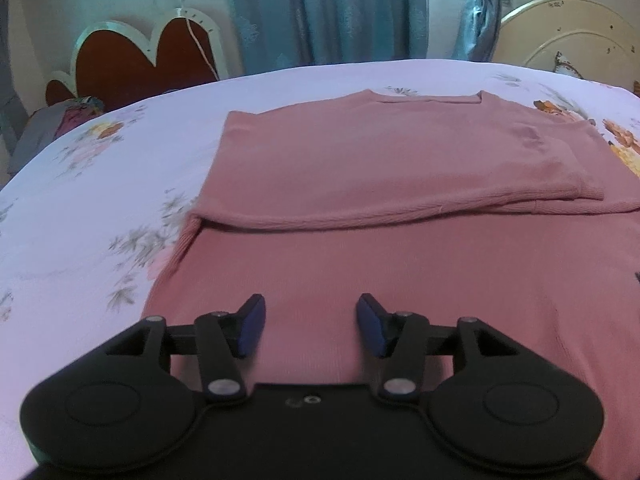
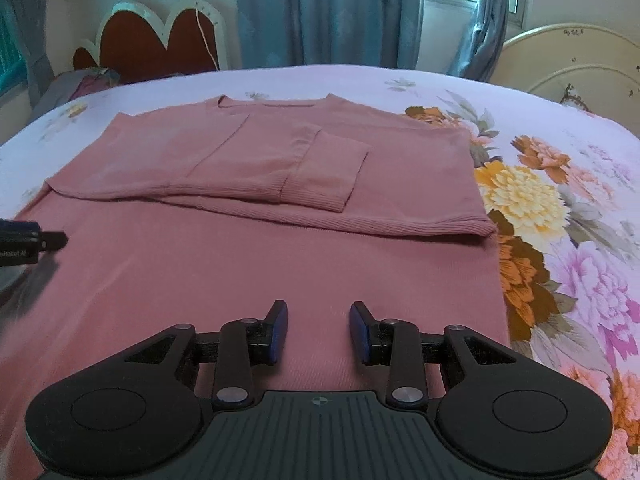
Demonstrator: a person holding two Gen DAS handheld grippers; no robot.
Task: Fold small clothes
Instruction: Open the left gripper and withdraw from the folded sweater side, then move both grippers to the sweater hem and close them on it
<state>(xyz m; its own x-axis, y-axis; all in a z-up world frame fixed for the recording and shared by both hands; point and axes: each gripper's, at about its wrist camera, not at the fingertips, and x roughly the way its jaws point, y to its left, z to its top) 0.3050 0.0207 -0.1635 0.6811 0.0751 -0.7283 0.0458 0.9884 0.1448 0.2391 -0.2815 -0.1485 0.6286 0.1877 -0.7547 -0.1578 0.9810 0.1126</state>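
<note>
A pink ribbed sweater (image 1: 360, 168) lies flat on the bed, neck at the far side, with both sleeves folded across its chest; it also shows in the right wrist view (image 2: 256, 264). A sleeve cuff (image 2: 320, 196) lies on top near the middle. My left gripper (image 1: 311, 326) is open and empty above the sweater's lower left part. My right gripper (image 2: 319, 330) is open and empty above the lower right part. The left gripper's tip (image 2: 48, 240) shows at the left edge of the right wrist view.
The bed has a pale lilac floral sheet (image 2: 560, 208). A red heart-shaped headboard (image 1: 140, 60) and a clothes pile (image 1: 68, 116) stand at the far left. Blue curtains (image 1: 328, 12) hang behind. A cream bed end (image 1: 576, 36) is at the far right.
</note>
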